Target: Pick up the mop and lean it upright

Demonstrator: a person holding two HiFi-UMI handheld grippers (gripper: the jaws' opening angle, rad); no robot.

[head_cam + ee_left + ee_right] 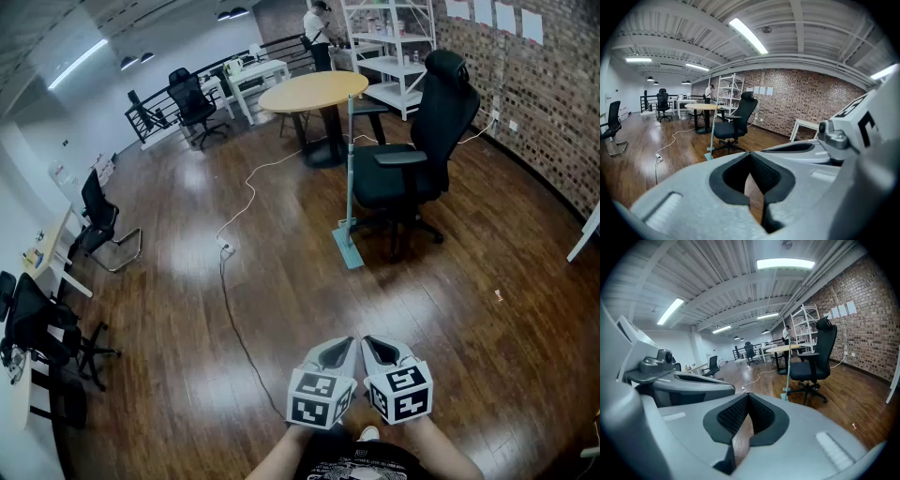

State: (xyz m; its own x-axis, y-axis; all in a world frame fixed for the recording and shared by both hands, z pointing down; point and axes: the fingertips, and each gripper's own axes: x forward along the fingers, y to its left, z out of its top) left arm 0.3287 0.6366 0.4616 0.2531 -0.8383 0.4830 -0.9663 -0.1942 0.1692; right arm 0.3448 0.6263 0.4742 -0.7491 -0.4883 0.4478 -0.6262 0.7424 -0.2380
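The mop (350, 169) has a thin teal handle and a flat teal head. It stands upright on the wood floor with its handle against the black office chair (412, 159). The same mop (712, 129) shows far ahead in the left gripper view, and the mop (788, 373) also shows in the right gripper view. My left gripper (345, 345) and right gripper (371, 343) hover side by side close to my body, well short of the mop. The left gripper (751, 159) and the right gripper (748, 397) each have their tips touching, with nothing between them.
A round wooden table (314, 89) stands behind the mop. A white cable with a power strip (225, 248) trails over the floor at centre left. Black chairs (98, 220) and desks line the left side, a brick wall (534, 103) the right. A person (319, 33) stands by white shelves at the back.
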